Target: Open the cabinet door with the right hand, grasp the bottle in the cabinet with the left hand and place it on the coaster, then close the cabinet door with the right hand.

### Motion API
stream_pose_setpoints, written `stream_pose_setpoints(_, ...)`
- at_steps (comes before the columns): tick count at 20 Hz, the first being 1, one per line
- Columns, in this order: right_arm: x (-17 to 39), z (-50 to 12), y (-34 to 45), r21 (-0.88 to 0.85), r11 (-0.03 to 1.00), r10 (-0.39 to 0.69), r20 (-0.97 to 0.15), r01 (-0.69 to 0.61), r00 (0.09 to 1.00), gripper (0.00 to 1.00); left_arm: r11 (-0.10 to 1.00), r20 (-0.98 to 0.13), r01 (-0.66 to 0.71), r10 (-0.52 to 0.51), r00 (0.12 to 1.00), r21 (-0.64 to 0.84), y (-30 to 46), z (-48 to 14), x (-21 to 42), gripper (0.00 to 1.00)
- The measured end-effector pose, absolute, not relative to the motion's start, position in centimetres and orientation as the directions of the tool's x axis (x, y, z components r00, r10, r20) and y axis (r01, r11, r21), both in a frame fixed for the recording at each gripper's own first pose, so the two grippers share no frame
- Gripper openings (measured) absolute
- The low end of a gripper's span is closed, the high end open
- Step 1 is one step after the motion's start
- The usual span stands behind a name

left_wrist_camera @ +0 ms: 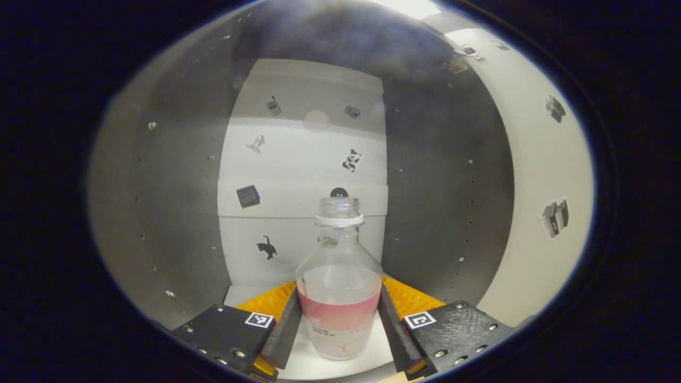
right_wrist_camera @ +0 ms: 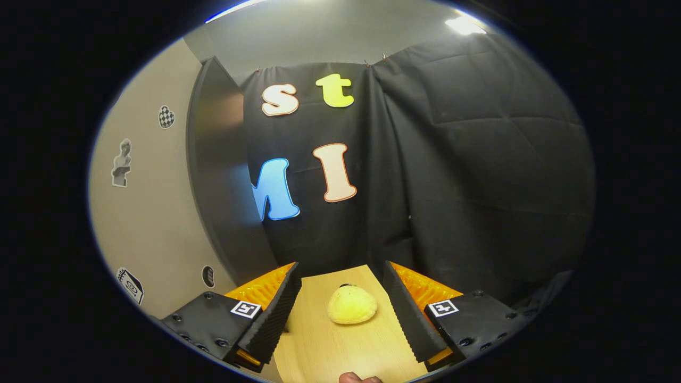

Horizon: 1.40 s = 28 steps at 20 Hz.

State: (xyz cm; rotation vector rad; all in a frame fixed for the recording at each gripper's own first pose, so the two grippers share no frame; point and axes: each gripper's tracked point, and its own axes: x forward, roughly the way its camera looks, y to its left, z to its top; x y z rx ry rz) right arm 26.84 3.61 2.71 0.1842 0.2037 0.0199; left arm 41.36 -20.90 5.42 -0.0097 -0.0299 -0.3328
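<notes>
**Mia:** Two fingers of the left gripper (left_wrist_camera: pixel 339 319) sit closest, one on each side of the bottle (left_wrist_camera: pixel 339 290). Are they squeezing it?

**Ben:** They look right up against its sides, maybe touching. It is hard to tell if they press hard yet.

**Mia:** What is the biggest thing around it?

**Ben:** The cabinet (left_wrist_camera: pixel 175 213). Its door (right_wrist_camera: pixel 218 181) is swung open, and the bottle stands upright on the white floor inside, close to the front. The bottle has no cap and holds some pink drink.

**Mia:** So what could go wrong?

**Ben:** If the fingers grip too softly, the smooth bottle may slip down. If the person tips it on the way out, the drink could spill from the open top. It could also bump the cabinet wall.

**Mia:** And the right gripper (right_wrist_camera: pixel 340 314)?

**Ben:** Its fingers are spread apart and hold nothing. They hang over the wooden table (right_wrist_camera: pixel 319 351), near a small yellow soft thing (right_wrist_camera: pixel 351 305). The open door is just to one side, so a swing of that hand might knock it.
</notes>
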Motion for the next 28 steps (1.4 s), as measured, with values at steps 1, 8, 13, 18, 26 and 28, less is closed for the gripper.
stream_pose_setpoints(1,27.0,2.6,3.5,0.184,0.983,0.042,-0.198,-0.005,0.979,0.98,0.946,0.041,0.325,-0.325,0.945,-0.004,-20.9,5.8,40.8,0.72)
stream_pose_setpoints(8,28.4,1.7,3.5,0.223,0.974,0.095,-0.196,-0.05,0.976,0.98,0.964,0.109,0.266,-0.268,0.957,0.032,-18.9,7.2,34.8,0.73)
stream_pose_setpoints(13,26.2,2.5,4.5,0.249,0.967,0.092,-0.172,-0.047,0.981,0.98,0.97,0.097,0.24,-0.241,0.966,0.024,-16.4,5.5,28.3,0.72)
stream_pose_setpoints(18,23.1,2.1,5.6,0.266,0.963,0.08,-0.188,-0.028,0.979,0.98,0.979,0.058,0.204,-0.203,0.977,-0.015,-12.6,3.1,21.3,0.72)
stream_pose_setpoints(26,20.1,3.2,5.8,0.274,0.962,0.046,-0.171,0.003,0.984,0.98,1.0,-0.065,-0.014,0.014,0.998,0.003,-6.3,-9.1,12.8,0.72)
stream_pose_setpoints(28,19.5,3.2,6.5,0.293,0.956,0.056,-0.166,-0.005,0.985,0.98,0.999,-0.078,-0.026,0.028,0.997,0.025,-6.0,-12.5,11.2,0.73)
